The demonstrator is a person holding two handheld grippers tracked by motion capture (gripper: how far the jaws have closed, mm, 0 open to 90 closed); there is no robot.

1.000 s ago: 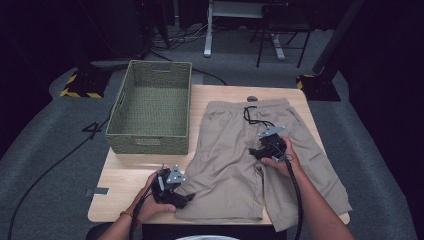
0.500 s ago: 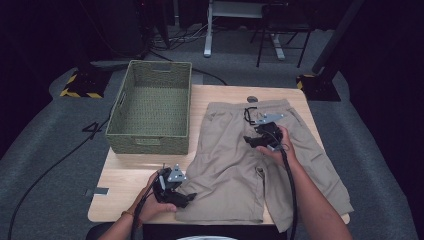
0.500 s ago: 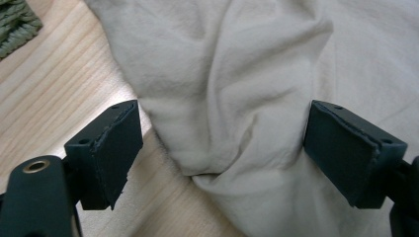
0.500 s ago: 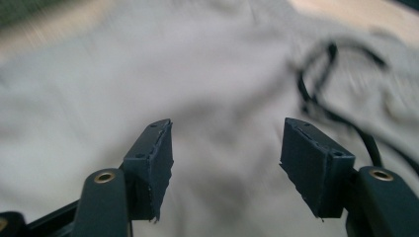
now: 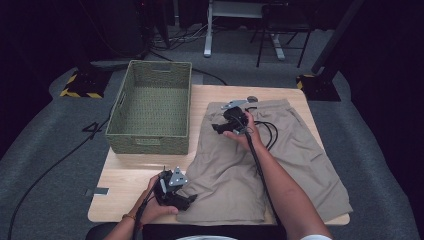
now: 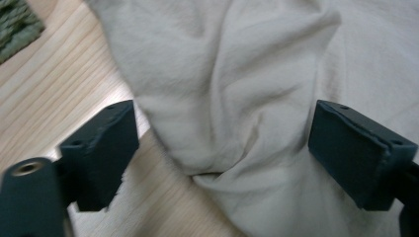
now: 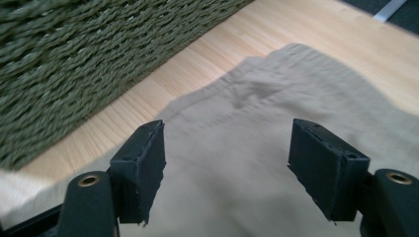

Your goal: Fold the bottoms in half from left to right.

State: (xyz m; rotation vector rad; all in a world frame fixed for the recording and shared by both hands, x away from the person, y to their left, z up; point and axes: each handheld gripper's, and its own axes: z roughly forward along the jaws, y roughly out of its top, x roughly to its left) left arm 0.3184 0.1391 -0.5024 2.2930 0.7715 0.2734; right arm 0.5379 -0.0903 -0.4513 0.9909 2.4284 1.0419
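A pair of tan shorts (image 5: pixel 260 160) lies spread flat on the wooden table (image 5: pixel 130 180), waistband toward the far edge and both legs running toward the person. A dark drawstring (image 5: pixel 267 131) loops over the cloth near the waist. To the left of the shorts stands a green woven basket (image 5: pixel 150 112), just beside the cloth's upper left corner.

The right gripper (image 5: pixel 220 126) hovers over the upper left part of the shorts, near the waistband, held in the person's right hand (image 5: pixel 242 135). Its jaws have just been opening, and in the right gripper view they stand wide apart with nothing pressed between the pads; the waistband corner of the shorts (image 7: pixel 276 148) lies below them, with bare table (image 7: pixel 197 74) and the basket wall (image 7: pixel 74 59) beyond. Whether the jaw tips touch the cloth is hard to tell from these angles.

The left gripper (image 5: pixel 187 200) rests low at the near left edge of the table, at the hem of the left leg, held in the person's left hand (image 5: pixel 155 207). In the left gripper view its jaws are spread wide, released, with a bunched, wrinkled fold of the shorts (image 6: pixel 227 108) lying between them and not clamped. Pale table wood (image 6: pixel 64 84) shows at the left there, and a corner of the basket (image 6: pixel 17 24) sits at the top left.
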